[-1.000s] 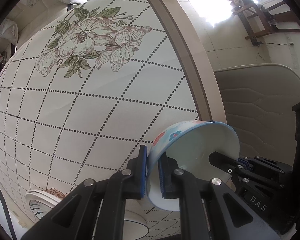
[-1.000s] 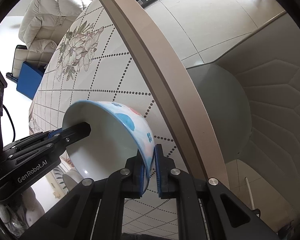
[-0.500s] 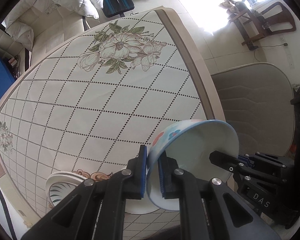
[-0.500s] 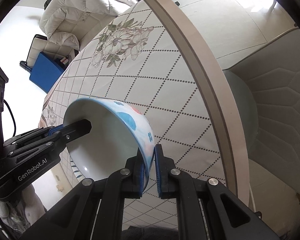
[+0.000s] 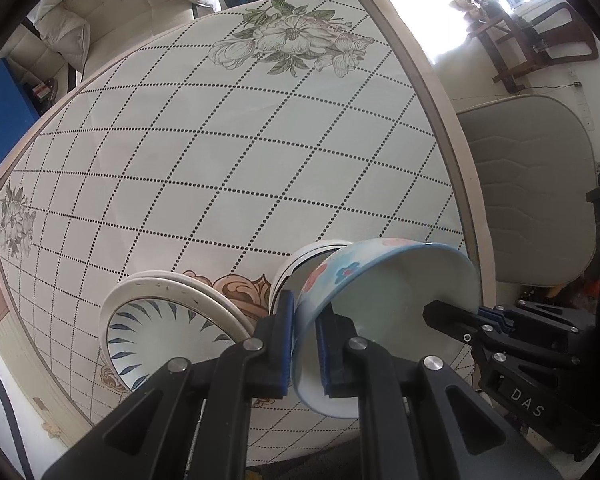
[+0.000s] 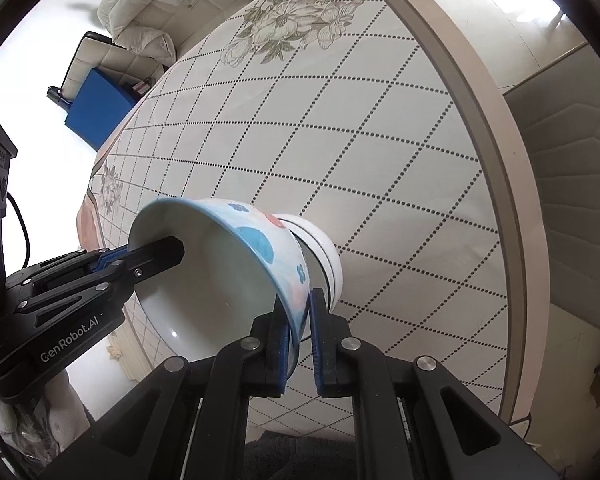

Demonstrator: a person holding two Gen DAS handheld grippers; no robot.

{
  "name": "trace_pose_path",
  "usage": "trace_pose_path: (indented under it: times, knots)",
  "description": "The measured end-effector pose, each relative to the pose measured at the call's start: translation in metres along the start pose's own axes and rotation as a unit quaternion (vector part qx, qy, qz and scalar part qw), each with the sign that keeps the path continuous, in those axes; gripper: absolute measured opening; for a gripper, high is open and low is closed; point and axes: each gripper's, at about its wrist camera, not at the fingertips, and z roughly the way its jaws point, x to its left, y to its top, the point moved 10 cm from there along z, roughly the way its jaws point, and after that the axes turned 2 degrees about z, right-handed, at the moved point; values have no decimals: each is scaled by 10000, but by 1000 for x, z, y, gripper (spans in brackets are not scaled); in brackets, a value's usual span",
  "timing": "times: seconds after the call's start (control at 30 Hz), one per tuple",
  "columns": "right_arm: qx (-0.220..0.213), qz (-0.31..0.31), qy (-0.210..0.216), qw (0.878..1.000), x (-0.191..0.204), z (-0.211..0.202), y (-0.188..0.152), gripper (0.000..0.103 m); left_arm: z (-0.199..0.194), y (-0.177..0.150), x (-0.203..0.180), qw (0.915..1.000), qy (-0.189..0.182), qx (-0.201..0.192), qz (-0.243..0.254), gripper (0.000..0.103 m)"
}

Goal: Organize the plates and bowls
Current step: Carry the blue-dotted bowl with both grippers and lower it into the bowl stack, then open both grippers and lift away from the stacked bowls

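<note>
together we hold one bowl [image 5: 384, 280] with both tools, lifted above a round desk [image 5: 228, 168]. our left tool [image 5: 303, 344] pinches the bowl's rim on one side, one blue pad outside the wall and one inside. our right tool [image 6: 300, 332] pinches the opposite rim the same way. in the left view the right tool reaches in from the right edge; in the right view the left tool reaches in from the left edge, its tip inside the bowl.

the bowl is white inside, pale blue outside, with blue and pink flower marks. it is tilted, its open mouth turned toward the cameras.

directly behind the held bowl sits a white bowl [image 6: 320, 252] with a thin dark line near its rim, partly hidden. we cannot tell whether the two touch.

to the left in the left view, plates [image 5: 168, 312] sit stacked on the desk near its close edge; the top one has blue leaf strokes around its inside. our left tool covers part of the stack.

the desk wears a pale cloth [image 5: 180, 128] with a dotted diamond grid, a large flower print at the far side and a smaller one at the left. a tan band runs round its edge.

beside the desk on the right stands a grey padded chair [image 5: 532, 200]. farther back we see a cream sofa [image 6: 180, 12], a blue box [image 6: 100, 108] and a dark wooden chair [image 5: 540, 40] by a bright window.
</note>
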Motion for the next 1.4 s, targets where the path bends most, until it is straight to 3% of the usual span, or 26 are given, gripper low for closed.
trace_pose_path:
  times: [0.43,1.0,1.17,1.4]
  knots:
    - [259,31,-124,9996,-2,40,-10,11,28,-20,12,9996,134,267,-10,9]
    - [341,-5,-311,9989,-2,45,4,11,39,-24,23,9988,25,303,-394,9]
    - [388,-1,-312,9988,-3,45,4,11,34,-25,28,9984,-8,203,-529,10]
    - [300,-80,-347,9989,-3,42,1,11,16,-36,40,9960,354,-242,-778,13]
